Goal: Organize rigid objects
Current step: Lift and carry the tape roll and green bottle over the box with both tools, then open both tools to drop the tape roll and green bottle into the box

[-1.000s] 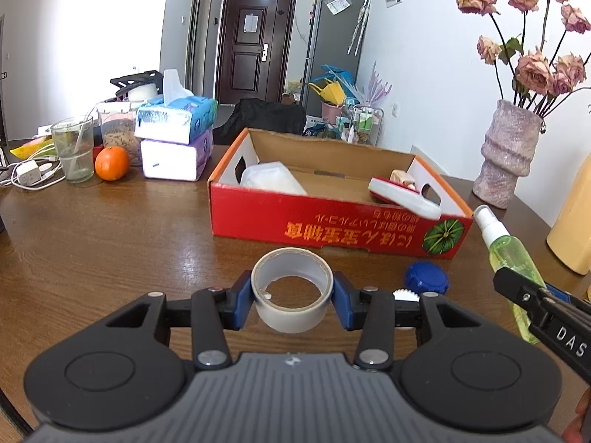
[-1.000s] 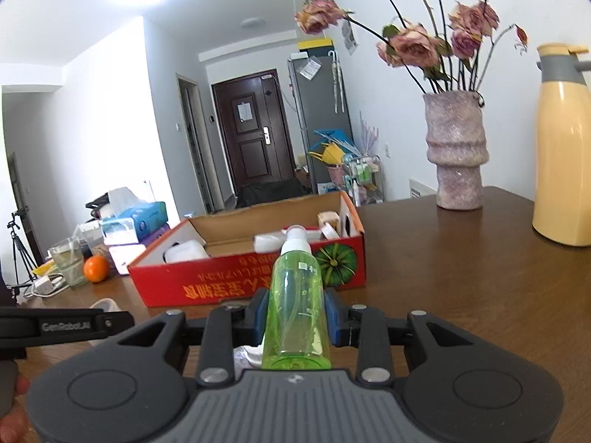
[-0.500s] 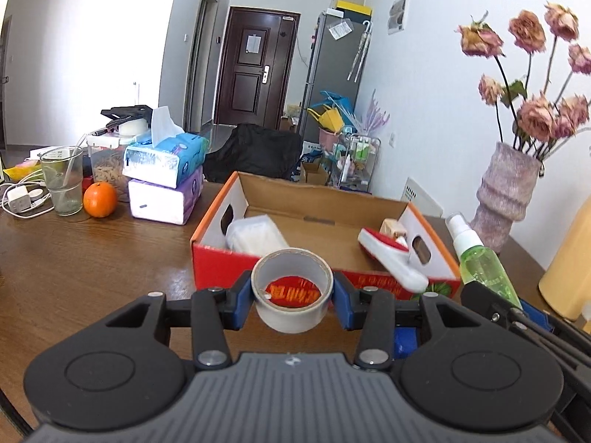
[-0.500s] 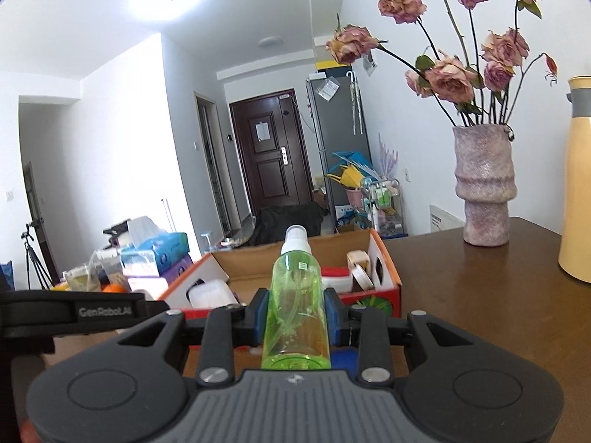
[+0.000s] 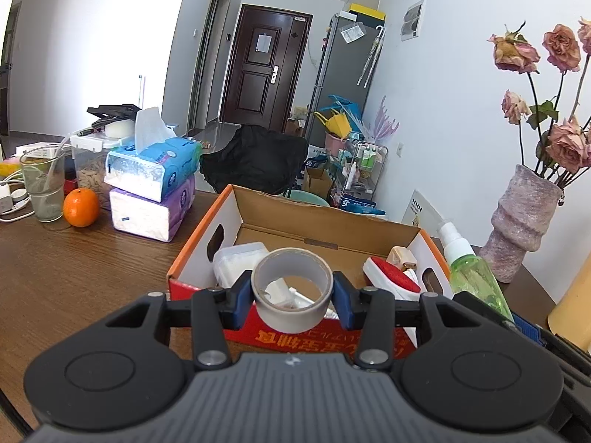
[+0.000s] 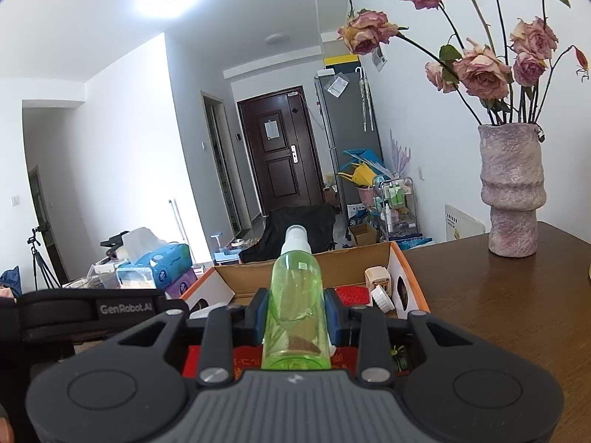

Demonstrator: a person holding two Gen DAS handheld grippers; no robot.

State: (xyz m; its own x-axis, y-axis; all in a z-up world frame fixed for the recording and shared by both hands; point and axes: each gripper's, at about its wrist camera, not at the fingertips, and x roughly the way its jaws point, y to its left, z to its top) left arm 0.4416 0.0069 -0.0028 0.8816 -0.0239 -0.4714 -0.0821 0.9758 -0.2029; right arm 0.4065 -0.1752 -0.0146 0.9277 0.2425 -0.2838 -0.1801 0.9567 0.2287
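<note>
My left gripper (image 5: 292, 297) is shut on a grey tape roll (image 5: 292, 289) and holds it above the near wall of the red cardboard box (image 5: 207, 236). My right gripper (image 6: 295, 313) is shut on a green spray bottle (image 6: 295, 302), upright, white cap up, also raised at the box's (image 6: 410, 277) near edge. The bottle shows in the left wrist view (image 5: 471, 271) at the right. Inside the box lie a white plastic container (image 5: 236, 262), a red and white brush (image 5: 393, 277) and a small beige item (image 5: 400, 256).
On the brown table (image 5: 74, 277) stand two stacked tissue packs (image 5: 151, 188), an orange (image 5: 81, 207), a glass (image 5: 42, 188) and a food container (image 5: 90, 162) at the left. A vase of dried roses (image 6: 511, 192) stands at the right. A yellow jug (image 5: 576, 310) is at the far right.
Both grippers have risen and moved forward with their loads, from just above the table in front of the box to its near edge. The box's inside now shows.
</note>
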